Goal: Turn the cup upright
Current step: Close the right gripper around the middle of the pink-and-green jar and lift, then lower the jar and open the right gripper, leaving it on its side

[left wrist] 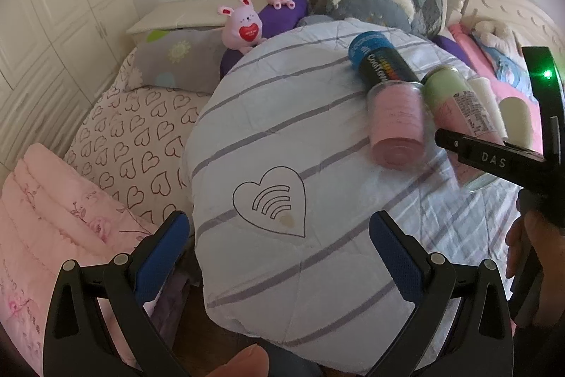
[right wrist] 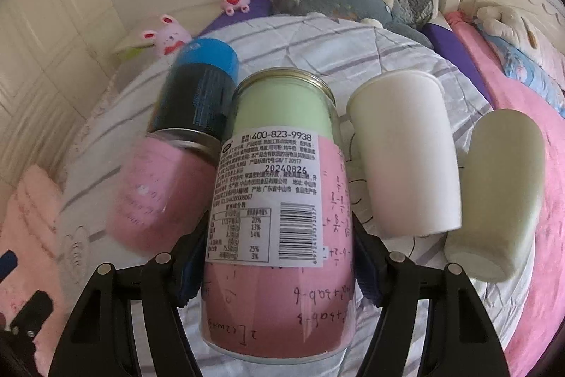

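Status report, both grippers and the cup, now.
Left gripper open, empty. Right gripper shut on pink-green cup, lying on its side. Pink cup and white cup crowd either side.

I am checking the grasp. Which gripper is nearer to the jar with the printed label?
Right. The right gripper has the labelled jar between its fingers; the left gripper is open over the quilt, apart from it.
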Tool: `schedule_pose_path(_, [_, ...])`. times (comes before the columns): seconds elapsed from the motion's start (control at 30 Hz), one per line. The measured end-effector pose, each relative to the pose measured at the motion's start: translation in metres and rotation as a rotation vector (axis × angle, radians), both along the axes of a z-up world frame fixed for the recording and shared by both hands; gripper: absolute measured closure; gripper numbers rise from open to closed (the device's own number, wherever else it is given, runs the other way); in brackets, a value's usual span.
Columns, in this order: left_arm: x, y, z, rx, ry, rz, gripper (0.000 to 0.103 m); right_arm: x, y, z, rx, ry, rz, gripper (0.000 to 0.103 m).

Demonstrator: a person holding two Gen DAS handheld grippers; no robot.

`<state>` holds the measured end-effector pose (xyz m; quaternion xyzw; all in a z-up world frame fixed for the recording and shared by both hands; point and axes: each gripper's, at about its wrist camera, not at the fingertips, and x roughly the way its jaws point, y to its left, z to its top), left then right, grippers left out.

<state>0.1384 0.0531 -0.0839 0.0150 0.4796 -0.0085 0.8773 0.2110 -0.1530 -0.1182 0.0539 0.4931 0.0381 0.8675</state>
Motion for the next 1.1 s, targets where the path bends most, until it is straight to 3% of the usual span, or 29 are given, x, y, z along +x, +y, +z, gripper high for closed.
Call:
schedule_pose_path(0.5, [-0.057,0.004,0.022,0.02,-0.049,0.032,0.0,-0.099,0.002,0.047,0.091,-0.105,0.078,0.033])
schedule_pose_path(0.7, [-0.081,0.004,0.023,0.038,-0.048,0.049,0.0,-0.129,0.012,0.029,0.107,-0.081,0.122,0.033])
schedule_pose_path(1.1, [-0.109,-0.003,0.03,0.068,-0.05,0.066,0.0,-0.129,0.029,-0.001,0.103,-0.051,0.161,0.033])
